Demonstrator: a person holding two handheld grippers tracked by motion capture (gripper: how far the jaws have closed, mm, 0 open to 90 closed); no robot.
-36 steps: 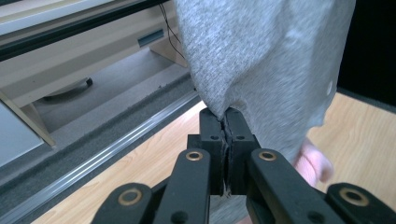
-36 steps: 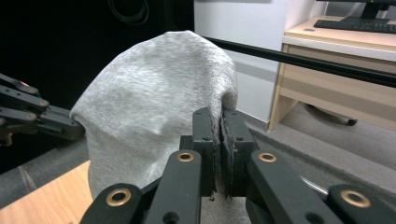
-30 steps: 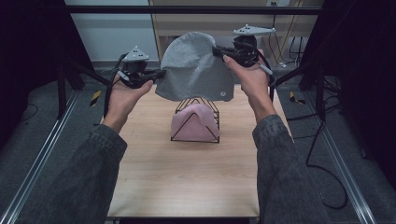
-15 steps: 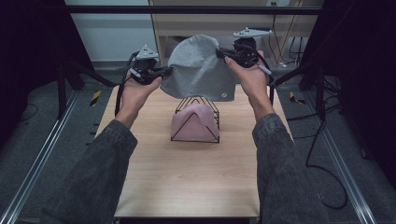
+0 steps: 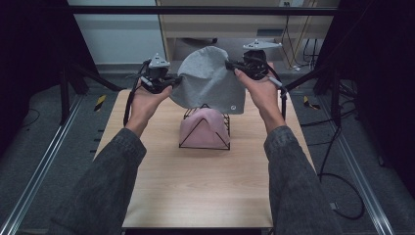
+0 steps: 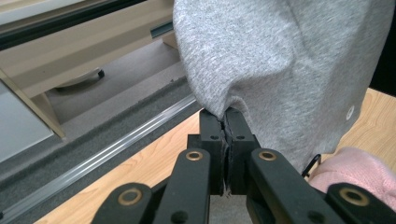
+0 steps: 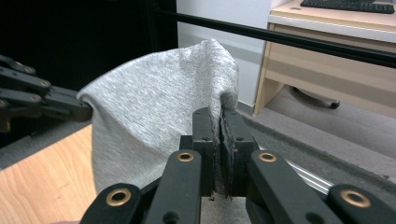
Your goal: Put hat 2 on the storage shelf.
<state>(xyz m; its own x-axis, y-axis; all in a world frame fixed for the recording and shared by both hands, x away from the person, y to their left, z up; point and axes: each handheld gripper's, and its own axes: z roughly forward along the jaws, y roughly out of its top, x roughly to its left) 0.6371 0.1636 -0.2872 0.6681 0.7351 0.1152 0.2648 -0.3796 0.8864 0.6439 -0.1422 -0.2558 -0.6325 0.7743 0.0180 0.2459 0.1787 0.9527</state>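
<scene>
We hold a soft grey knit cloth (image 5: 209, 81) stretched in the air between us, left claw (image 5: 177, 80) and right claw (image 5: 230, 64) each pinching an edge, above the black wire rack (image 5: 204, 128) with a pink cloth (image 5: 204, 128) on the pale wooden worktop (image 5: 195, 181)

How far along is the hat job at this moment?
Done: a pink knitted hat already sits in the black wire rack on the wooden table. In hand: the left gripper and right gripper hold a grey knitted hat stretched above it. Left: probably setting the grey one in the rack.
</scene>
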